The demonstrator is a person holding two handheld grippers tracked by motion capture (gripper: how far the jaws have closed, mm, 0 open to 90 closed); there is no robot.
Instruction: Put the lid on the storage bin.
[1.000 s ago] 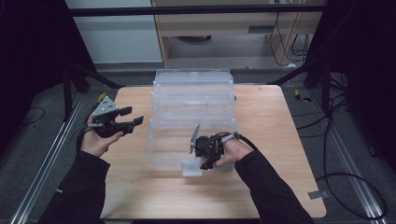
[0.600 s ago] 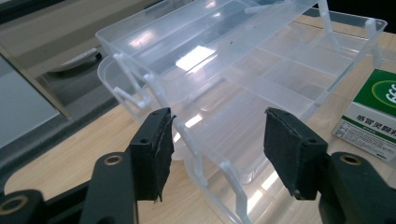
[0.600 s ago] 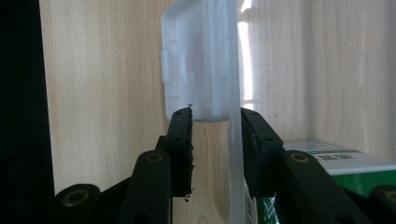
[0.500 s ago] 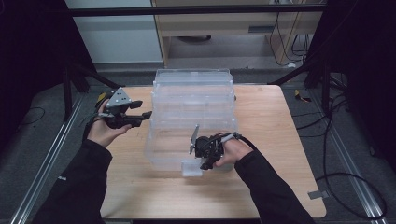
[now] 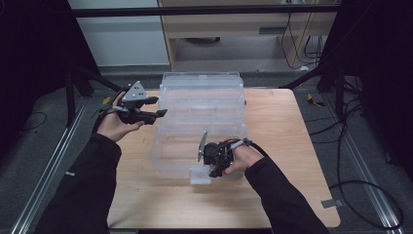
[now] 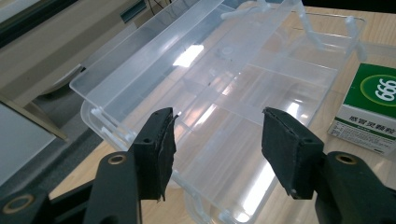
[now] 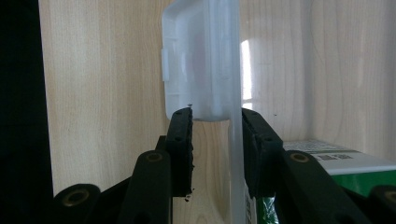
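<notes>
**Clear plastic box: front latch pinched, lid step pending**

The clear plastic compartment box (image 5: 202, 126) stands mid-tabletop (image 5: 287, 146), its transparent tray (image 6: 219, 98) seen from the left gripper view, with a green-and-white carton (image 6: 373, 107) just beside it. The right gripper (image 5: 214, 161) sits at the near front edge, its fingers (image 7: 182, 140) pinching the white latch tab (image 7: 196, 70). The left gripper (image 5: 146, 109) hovers at the box's left side; its fingers (image 6: 156, 154) are spread, have just been closing a little, and hold nothing. The step in hand looks like working the front latch. Next, the left fingers likely need to steady the box's side.
</notes>
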